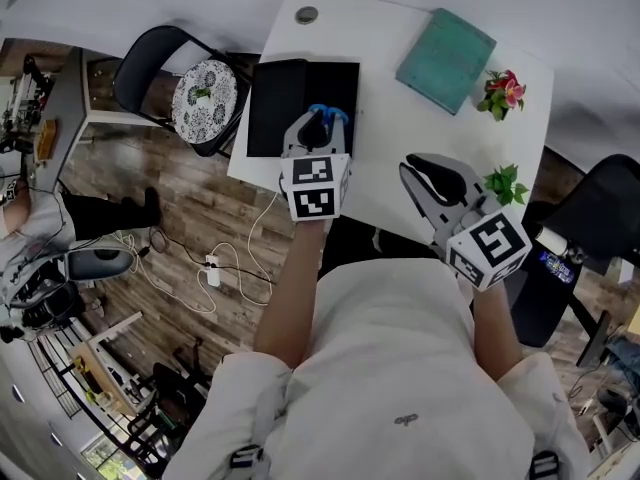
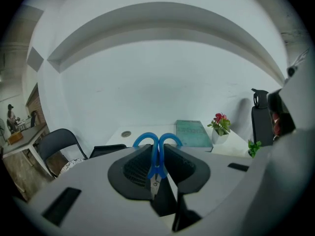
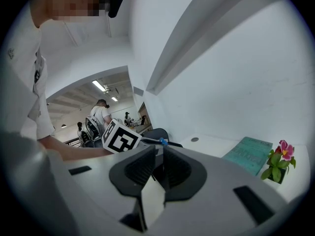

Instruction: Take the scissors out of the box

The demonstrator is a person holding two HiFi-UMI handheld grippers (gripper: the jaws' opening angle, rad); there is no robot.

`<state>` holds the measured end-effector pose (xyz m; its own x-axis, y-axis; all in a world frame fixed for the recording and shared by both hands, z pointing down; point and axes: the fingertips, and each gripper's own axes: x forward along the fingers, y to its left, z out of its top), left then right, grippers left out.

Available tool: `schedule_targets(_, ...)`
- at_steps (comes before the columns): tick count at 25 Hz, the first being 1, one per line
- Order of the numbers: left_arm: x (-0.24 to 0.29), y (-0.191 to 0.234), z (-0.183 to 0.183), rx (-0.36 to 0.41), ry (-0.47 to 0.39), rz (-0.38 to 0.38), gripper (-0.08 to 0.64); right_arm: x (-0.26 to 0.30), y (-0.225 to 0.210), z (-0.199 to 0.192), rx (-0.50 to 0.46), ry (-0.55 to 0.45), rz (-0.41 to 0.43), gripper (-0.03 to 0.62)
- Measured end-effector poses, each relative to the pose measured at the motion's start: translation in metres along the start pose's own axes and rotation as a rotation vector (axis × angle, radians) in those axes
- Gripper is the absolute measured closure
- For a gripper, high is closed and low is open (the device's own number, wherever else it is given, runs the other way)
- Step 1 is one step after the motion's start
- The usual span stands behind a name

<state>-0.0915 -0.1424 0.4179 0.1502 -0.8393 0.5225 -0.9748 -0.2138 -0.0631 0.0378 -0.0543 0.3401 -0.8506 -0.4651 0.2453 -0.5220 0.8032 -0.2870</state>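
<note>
Blue plastic handles mark the scissors point(image 2: 156, 161), the object of the task, clamped in my left tongs point(image 1: 318, 128). All places below are given from the black box point(image 1: 285, 103), which lies open at the left edge of the white table point(image 1: 400, 208).

Left of the box: a dark chair point(image 1: 140, 63) on the wooden floor, bearing a round patterned cushion point(image 1: 204, 100) just beside the box's left side.

Over the box, at its near right part: my left tongs. The left gripper view shows the two pads partly closed and pressed on the shanks of the scissors. The blue loops stand past the tips, pointing away from me, and the metal blades run back between the pads toward the camera. The scissors are carried by the tongs and do not rest in the box.

Beyond the box: a small round grey fitting point(image 1: 306, 14) set in the table top.

Right of the box, far side of the table: a teal book point(image 1: 446, 58) lying flat. Further right stands a small pot of pink flowers point(image 1: 503, 93).

Right of the box, near side: my right tongs point(image 1: 418, 173), held over the table's near edge. The pads are drawn together to a narrow slit, with nothing held between them. Just right of these tongs is a small green plant point(image 1: 505, 183).
</note>
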Motion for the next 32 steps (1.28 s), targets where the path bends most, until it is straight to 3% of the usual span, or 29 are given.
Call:
schedule_targets(7, -0.043, 0.001, 0.017, -0.09, -0.084, -0.051, 0.468, 0.005, 0.009, -0.007, 0.009, 0.003, 0.02, 0.545)
schedule_targets(16, -0.091, 0.008, 0.012, -0.173, -0.153, -0.152, 0.469, 0.024, 0.032, -0.02, 0.02, 0.032, 0.017, 0.549)
schedule_targets(32, -0.173, 0.025, -0.013, -0.115, -0.217, -0.299, 0.469, 0.026, 0.116, -0.032, -0.001, 0.018, -0.077, 0.577)
